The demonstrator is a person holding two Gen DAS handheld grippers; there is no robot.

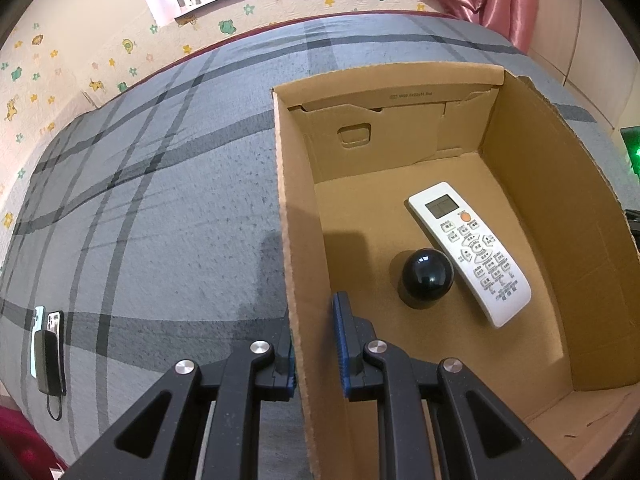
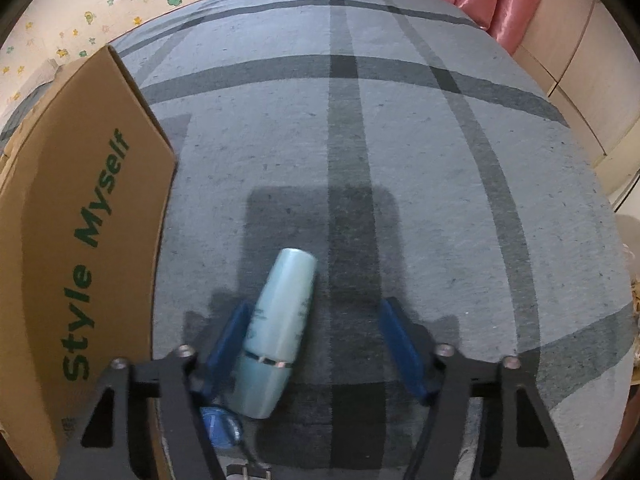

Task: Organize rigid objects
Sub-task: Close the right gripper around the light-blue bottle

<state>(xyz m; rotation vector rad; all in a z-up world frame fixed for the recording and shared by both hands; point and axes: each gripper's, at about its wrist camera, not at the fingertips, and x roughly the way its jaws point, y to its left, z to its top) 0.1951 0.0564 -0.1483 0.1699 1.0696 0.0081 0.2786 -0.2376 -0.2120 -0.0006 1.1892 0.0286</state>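
Left gripper [image 1: 314, 344] is clamped on the near wall of the cardboard box [image 1: 520, 184], one finger inside and one outside. On the box floor lie a white remote control [image 1: 472, 252] and, touching it, a black ball [image 1: 427, 274]. Right gripper [image 2: 316, 340] stands partly open around a pale teal bottle [image 2: 278, 332] lying on the grey plaid cover [image 2: 400, 140]; the bottle rests against the left pad, clear of the right.

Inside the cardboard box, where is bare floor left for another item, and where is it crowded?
In the cardboard box, bare floor lies between the far wall and the white remote, and along the left wall beside the black ball. The near right corner is bare too. The middle is crowded: ball against remote. The left claw is clamped on the left wall.
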